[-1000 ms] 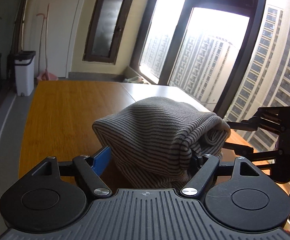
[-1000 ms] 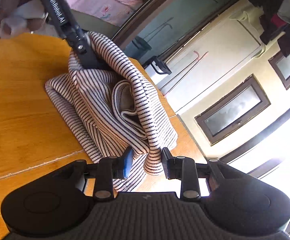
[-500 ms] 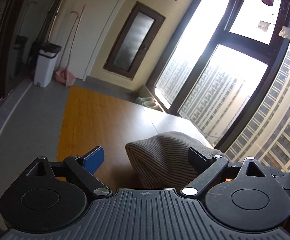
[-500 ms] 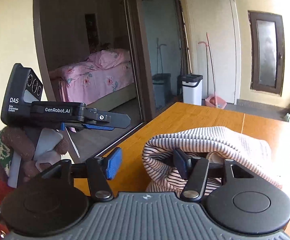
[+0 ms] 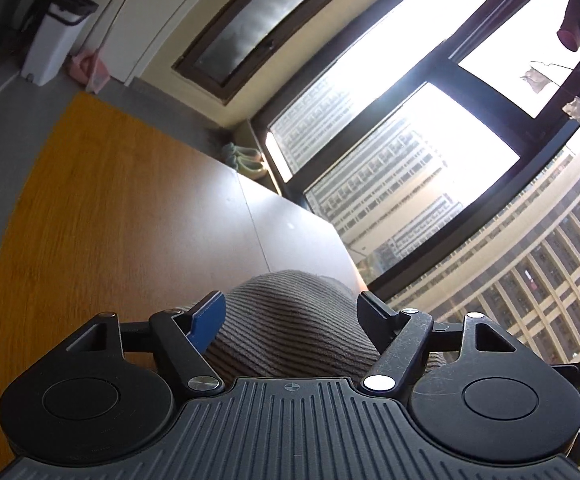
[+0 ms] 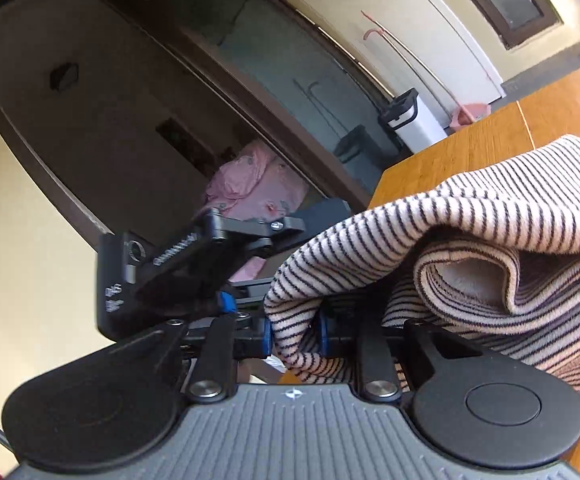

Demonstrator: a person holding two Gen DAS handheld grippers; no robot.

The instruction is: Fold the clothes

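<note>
A striped knit garment (image 6: 469, 240) lies bunched in thick folds on the wooden table (image 6: 489, 144). My right gripper (image 6: 291, 334) is shut on a hanging edge of it, the blue pads pinching the cloth. In the left wrist view the same garment (image 5: 290, 320) bulges between the fingers of my left gripper (image 5: 290, 312), whose jaws stand wide apart and do not squeeze it. The left gripper's body (image 6: 194, 264) shows in the right wrist view just left of the garment.
The table (image 5: 110, 220) stretches ahead of the left gripper toward a large window (image 5: 409, 140). A white bin (image 5: 56, 36) stands on the floor beyond the table's far end. A doorway shows a pink bed (image 6: 250, 176).
The right gripper has closed on the garment's edge; half a second ago it stood open around the cloth. The left gripper stays open and both views have tilted, sitting lower behind the garment.
</note>
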